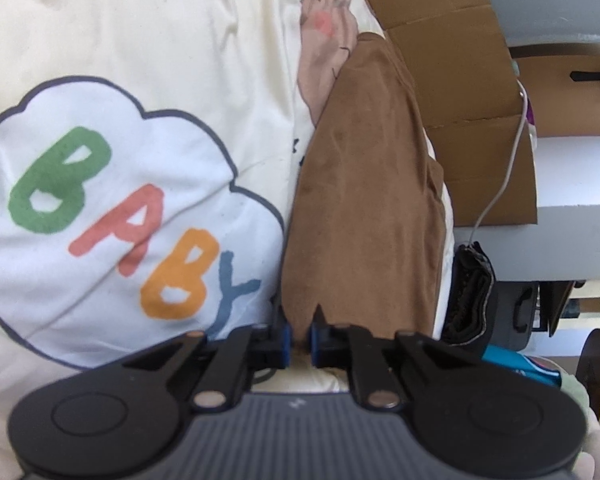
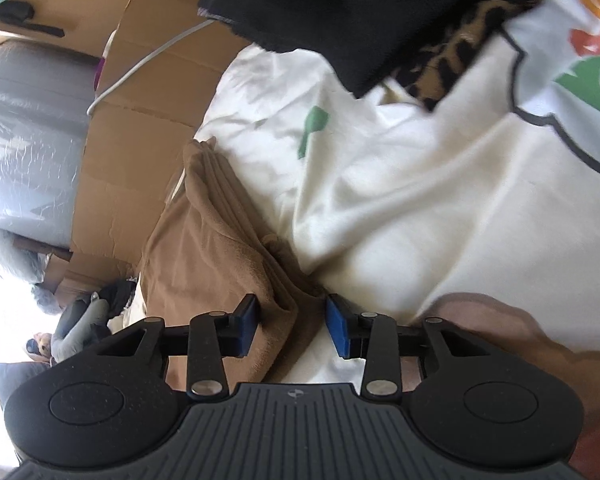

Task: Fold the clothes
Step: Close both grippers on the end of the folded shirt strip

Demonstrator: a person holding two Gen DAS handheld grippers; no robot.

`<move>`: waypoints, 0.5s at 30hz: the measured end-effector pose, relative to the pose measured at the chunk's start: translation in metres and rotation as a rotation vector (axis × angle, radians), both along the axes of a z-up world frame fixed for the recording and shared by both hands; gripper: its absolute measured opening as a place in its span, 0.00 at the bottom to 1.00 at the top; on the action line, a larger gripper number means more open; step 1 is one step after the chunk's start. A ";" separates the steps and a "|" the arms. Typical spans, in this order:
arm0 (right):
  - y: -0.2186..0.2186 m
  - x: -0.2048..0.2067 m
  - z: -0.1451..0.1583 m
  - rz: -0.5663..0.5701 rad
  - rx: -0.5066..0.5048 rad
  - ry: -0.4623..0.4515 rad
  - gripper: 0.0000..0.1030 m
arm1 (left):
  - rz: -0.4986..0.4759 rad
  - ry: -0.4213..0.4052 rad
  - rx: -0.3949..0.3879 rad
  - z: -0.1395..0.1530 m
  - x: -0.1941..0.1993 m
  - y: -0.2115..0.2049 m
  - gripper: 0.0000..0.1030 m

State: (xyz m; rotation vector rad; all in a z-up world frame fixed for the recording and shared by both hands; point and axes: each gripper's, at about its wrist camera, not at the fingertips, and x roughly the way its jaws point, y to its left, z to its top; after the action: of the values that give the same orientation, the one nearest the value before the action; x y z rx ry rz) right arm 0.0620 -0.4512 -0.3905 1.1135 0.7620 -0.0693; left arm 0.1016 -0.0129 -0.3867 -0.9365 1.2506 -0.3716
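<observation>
Bright daylight is washing both fisheye views, blowing out the window area [image 2: 4, 300] at the right wrist's left edge (pure white); edges are bending, and the black garment [image 2: 340, 12] is blurring.

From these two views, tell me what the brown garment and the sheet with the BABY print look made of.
brown garment: seemingly soft fleece or velour, matte with a short fuzzy nap and thick rolled folds.
BABY sheet: likely woven cotton, smooth and matte, creasing in fine wrinkles; its coloured letters look printed flat.
</observation>
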 end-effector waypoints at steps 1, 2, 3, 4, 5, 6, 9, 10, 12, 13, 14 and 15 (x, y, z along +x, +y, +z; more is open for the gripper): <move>0.001 0.000 0.001 0.006 -0.014 0.000 0.42 | 0.003 0.000 0.000 -0.001 -0.001 0.001 0.09; 0.001 0.000 0.002 0.014 -0.030 0.000 0.42 | 0.006 0.002 -0.002 -0.003 -0.001 0.001 0.09; 0.003 0.001 0.003 0.028 -0.054 0.000 0.42 | 0.010 0.005 -0.003 -0.004 -0.003 0.000 0.09; 0.005 0.004 0.003 0.044 -0.079 0.001 0.42 | 0.013 0.008 -0.004 -0.006 -0.003 0.001 0.09; 0.006 0.007 0.004 0.062 -0.108 0.001 0.42 | 0.017 0.013 -0.007 -0.008 -0.004 0.001 0.09; 0.010 0.010 0.007 0.089 -0.153 -0.005 0.42 | 0.021 0.018 -0.009 -0.009 -0.005 0.001 0.09; 0.013 0.019 0.007 0.119 -0.201 -0.024 0.44 | 0.022 0.025 -0.008 -0.013 -0.007 0.001 0.09; 0.012 0.021 0.006 0.116 -0.191 -0.031 0.45 | 0.021 0.025 -0.009 -0.013 -0.007 0.001 0.09; 0.006 0.023 0.002 0.101 -0.150 -0.045 0.44 | 0.022 0.027 -0.014 -0.015 -0.006 0.002 0.09; 0.004 0.025 0.000 0.098 -0.134 -0.047 0.44 | 0.022 0.028 -0.015 -0.016 -0.006 0.003 0.09; 0.003 0.026 0.000 0.101 -0.128 -0.043 0.44 | 0.018 0.028 -0.016 -0.017 -0.005 0.003 0.09; 0.002 0.026 0.001 0.108 -0.130 -0.035 0.41 | 0.014 0.027 -0.016 -0.018 -0.004 0.002 0.09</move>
State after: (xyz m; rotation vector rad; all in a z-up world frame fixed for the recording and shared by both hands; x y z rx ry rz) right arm 0.0881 -0.4491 -0.3893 0.9467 0.7738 -0.0082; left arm 0.0972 -0.0104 -0.4049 -0.9662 1.2668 -0.3596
